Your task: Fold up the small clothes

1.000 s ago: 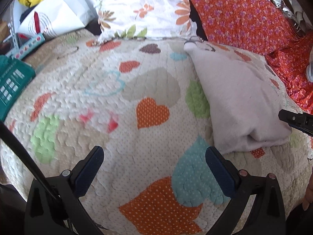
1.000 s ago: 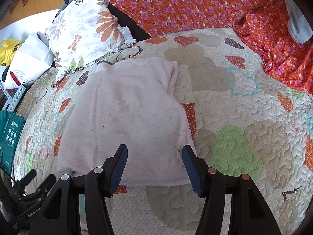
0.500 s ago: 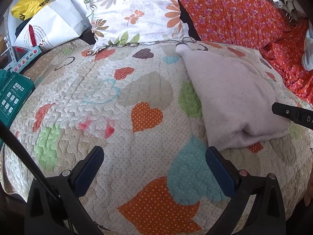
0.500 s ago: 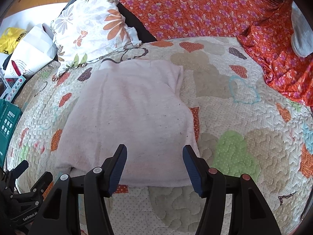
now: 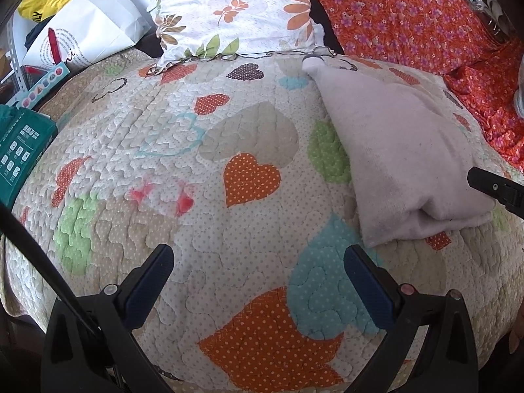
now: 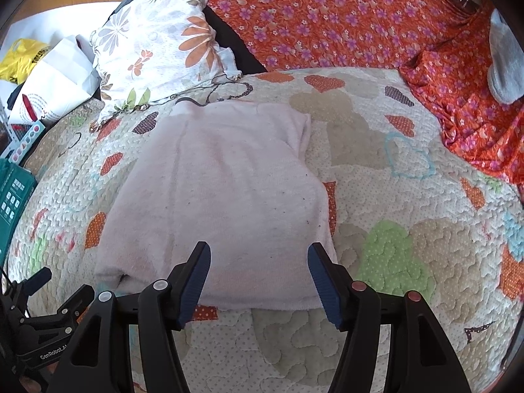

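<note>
Soft pale pink garment (image 6: pixel 226 193), already doubled, lying mid-frame on the heart-print quilt (image 6: pixel 393 262).

Looks light and limp, probably fleecy; best pinched at its near folded corners. Right gripper (image 6: pixel 258 275) hovers over its near hem, jaws spread, empty; left gripper (image 5: pixel 262 281) spread over bare quilt.

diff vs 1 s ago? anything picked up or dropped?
Nothing picked up or dropped. The right tongs sit open over the near edge of the folded pink garment, pads off the cloth. The left tongs sit open over the bare heart quilt. Garment fold and place are unchanged; both views shifted only slightly.
</note>
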{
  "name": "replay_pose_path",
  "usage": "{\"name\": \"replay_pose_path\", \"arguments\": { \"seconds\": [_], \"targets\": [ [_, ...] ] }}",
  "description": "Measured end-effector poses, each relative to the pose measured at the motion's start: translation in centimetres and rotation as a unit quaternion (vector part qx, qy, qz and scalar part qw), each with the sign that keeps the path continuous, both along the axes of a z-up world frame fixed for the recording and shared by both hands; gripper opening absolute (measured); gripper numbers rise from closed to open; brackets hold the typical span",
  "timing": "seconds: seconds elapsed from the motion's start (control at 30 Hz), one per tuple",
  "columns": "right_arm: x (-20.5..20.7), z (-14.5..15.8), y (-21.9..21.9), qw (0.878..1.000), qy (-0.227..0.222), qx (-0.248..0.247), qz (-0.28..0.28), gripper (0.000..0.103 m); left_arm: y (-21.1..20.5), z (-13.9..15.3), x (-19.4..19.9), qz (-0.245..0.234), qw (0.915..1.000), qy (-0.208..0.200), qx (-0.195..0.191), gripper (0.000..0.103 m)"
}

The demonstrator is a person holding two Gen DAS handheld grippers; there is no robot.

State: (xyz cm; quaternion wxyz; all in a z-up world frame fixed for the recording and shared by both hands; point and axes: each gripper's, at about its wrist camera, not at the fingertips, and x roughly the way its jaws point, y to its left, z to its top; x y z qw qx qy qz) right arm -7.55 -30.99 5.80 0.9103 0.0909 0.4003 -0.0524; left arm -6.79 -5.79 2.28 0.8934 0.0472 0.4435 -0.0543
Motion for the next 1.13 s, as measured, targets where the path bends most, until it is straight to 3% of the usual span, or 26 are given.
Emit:
{"name": "replay_pose_path", "arguments": {
  "seconds": [0.47, 1.13],
  "targets": [
    [-0.1, 0.0, 2.7, 0.998, -0.014, -0.055, 0.026, 0.069, 0.0, -0.5, 0.4, -0.002, 0.9997, 0.012, 0.022, 0.103],
    [-0.2, -0.1, 3.0, 0.998, -0.015, -0.054, 0.027, 0.071, 0.0, -1.1, 0.7, -0.008, 0.9993, 0.029, 0.020, 0.103]
  ]
}}
